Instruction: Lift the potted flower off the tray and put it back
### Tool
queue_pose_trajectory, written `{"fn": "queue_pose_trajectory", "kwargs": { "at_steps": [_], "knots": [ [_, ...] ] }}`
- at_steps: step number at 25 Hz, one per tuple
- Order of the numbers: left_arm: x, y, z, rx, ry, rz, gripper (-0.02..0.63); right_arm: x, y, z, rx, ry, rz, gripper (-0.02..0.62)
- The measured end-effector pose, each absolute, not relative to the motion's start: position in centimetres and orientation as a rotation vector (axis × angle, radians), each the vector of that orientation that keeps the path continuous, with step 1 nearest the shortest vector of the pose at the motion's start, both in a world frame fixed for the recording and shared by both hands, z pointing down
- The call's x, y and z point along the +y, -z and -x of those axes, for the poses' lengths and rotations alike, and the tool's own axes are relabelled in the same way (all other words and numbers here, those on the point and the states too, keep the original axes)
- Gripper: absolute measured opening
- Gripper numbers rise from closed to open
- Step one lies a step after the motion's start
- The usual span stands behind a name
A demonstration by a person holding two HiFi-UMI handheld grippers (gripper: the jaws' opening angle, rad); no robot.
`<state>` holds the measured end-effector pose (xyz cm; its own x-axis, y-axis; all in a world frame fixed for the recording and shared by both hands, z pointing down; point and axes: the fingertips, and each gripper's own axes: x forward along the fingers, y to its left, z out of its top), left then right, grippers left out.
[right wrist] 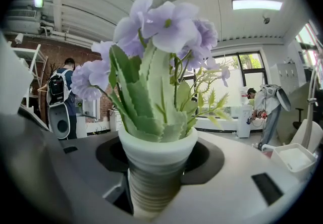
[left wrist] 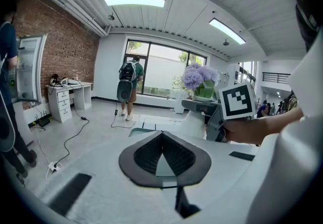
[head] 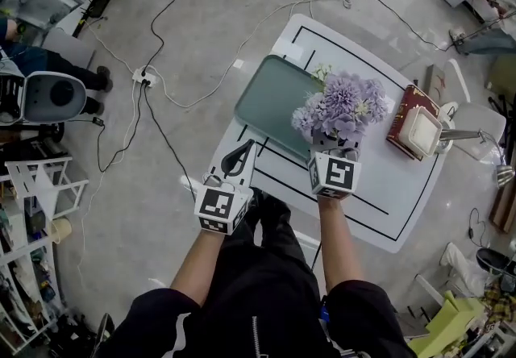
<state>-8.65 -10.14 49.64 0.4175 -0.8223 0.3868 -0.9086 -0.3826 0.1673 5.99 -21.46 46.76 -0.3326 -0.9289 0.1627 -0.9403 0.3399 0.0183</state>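
Observation:
A potted flower (head: 343,106) with purple blooms and green leaves in a white ribbed pot (right wrist: 157,165) is clamped in my right gripper (right wrist: 159,170), whose pads press on the pot's sides. In the head view the right gripper (head: 332,141) holds it over the white table (head: 403,195), just right of the grey-green tray (head: 270,98). My left gripper (head: 239,153) hovers by the tray's near edge, shut and holding nothing. In the left gripper view its jaws (left wrist: 162,134) meet in a point, with the flower (left wrist: 201,77) and tray (left wrist: 144,129) beyond.
A red book with a white square container (head: 421,131) on it lies at the table's right end. Cables and a power strip (head: 143,76) cross the floor to the left. A person with a backpack (left wrist: 128,79) stands near the window. Shelving (head: 32,203) stands at the far left.

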Motion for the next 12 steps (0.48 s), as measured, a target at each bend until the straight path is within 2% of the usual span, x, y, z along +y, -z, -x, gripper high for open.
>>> {"fn": "queue_pose_trajectory", "kwargs": {
  "at_steps": [12],
  "knots": [
    [-8.5, -51.9, 13.9, -1.607, -0.369, -2.184, 0.005, -25.9, -50.8, -1.0, -2.513, -0.054, -1.632, 0.242]
  ]
}}
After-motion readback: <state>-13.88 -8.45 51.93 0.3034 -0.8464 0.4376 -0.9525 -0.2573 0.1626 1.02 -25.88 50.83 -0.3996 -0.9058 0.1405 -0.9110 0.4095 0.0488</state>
